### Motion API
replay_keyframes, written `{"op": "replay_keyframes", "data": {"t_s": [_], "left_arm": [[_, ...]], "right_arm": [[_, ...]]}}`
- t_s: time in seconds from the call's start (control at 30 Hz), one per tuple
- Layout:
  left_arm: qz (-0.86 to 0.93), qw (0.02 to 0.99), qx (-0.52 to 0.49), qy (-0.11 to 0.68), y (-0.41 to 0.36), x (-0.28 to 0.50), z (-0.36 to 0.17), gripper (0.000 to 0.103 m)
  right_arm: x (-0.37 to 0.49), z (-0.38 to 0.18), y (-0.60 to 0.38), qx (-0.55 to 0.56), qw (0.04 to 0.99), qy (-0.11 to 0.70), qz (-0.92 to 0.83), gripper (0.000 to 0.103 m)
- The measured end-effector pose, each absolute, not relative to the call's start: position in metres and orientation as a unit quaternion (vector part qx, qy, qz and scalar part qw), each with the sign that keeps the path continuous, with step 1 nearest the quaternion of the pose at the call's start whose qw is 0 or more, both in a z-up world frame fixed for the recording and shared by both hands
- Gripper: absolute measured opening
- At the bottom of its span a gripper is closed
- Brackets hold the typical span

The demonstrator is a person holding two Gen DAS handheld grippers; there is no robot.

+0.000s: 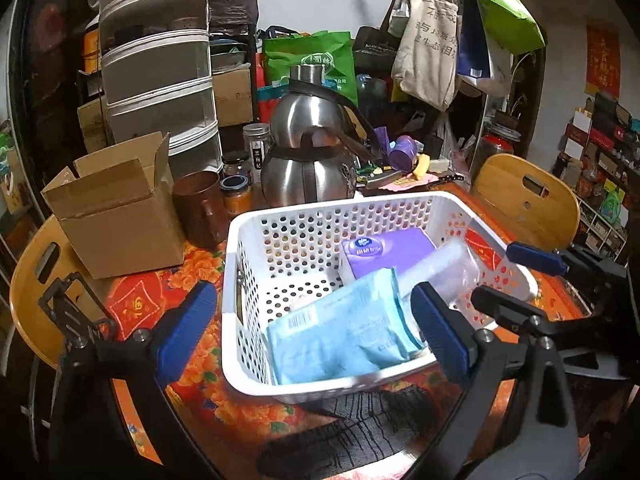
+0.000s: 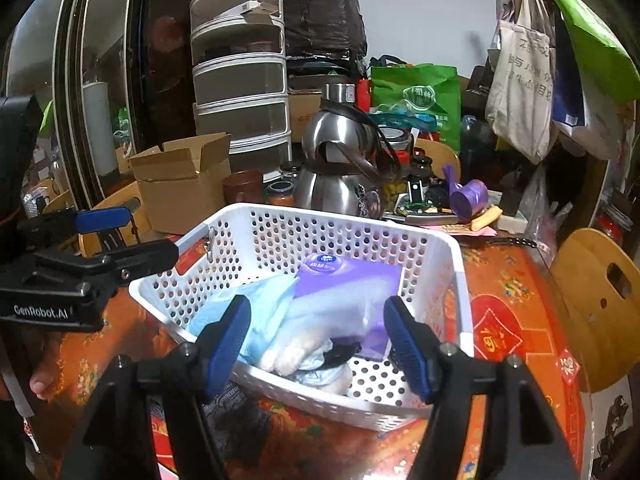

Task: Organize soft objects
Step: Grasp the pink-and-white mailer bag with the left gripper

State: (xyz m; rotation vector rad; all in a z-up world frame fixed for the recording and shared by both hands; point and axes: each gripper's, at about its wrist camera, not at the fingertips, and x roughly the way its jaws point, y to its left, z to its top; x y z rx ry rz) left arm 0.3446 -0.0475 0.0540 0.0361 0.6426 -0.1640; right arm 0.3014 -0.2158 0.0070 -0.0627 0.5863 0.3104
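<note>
Left gripper point(image 1: 312, 334): jaws apart, nothing held. Basket point(image 1: 256, 240) sits w/ near rim between jaws; blue pack point(image 1: 340, 336) inside at 12 o'clock, purple pack point(image 1: 390, 250) beyond. Dark cloth point(image 1: 360, 436) on table at 6 o'clock, outside basket. Right gripper point(image 2: 318, 346): jaws apart, empty, over basket's near corner.

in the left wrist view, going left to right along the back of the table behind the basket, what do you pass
cardboard box → brown mug → orange-lidded jar → steel kettle → purple cup → wooden chair back
</note>
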Motion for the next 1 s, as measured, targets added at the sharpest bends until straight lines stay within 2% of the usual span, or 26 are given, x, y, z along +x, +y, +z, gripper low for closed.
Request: {"op": "replay_keyframes", "data": {"t_s": [0.4, 0.5, 0.73, 0.87, 1.0], "left_arm": [[-0.068, 0.929, 0.002, 0.365, -0.041, 0.286, 0.031, 0.097], [-0.069, 0.918, 0.000, 0.390, -0.033, 0.240, 0.008, 0.097], [-0.081, 0.889, -0.061, 0.446, -0.006, 0.160, -0.071, 0.097], [-0.080, 0.882, -0.061, 0.461, -0.010, 0.136, -0.104, 0.096], [-0.083, 0.885, -0.052, 0.456, -0.021, 0.131, -0.115, 0.096]], "right_arm": [[0.255, -0.003, -0.231, 0.001, 0.939, 0.315, 0.141, 0.069], [0.217, -0.030, -0.244, 0.032, 0.927, 0.347, 0.139, 0.073], [0.140, -0.111, -0.245, 0.044, 0.902, 0.405, 0.144, 0.073], [0.105, -0.131, -0.221, -0.010, 0.907, 0.395, 0.148, 0.067], [0.092, -0.132, -0.212, -0.002, 0.904, 0.388, 0.177, 0.059]]}}
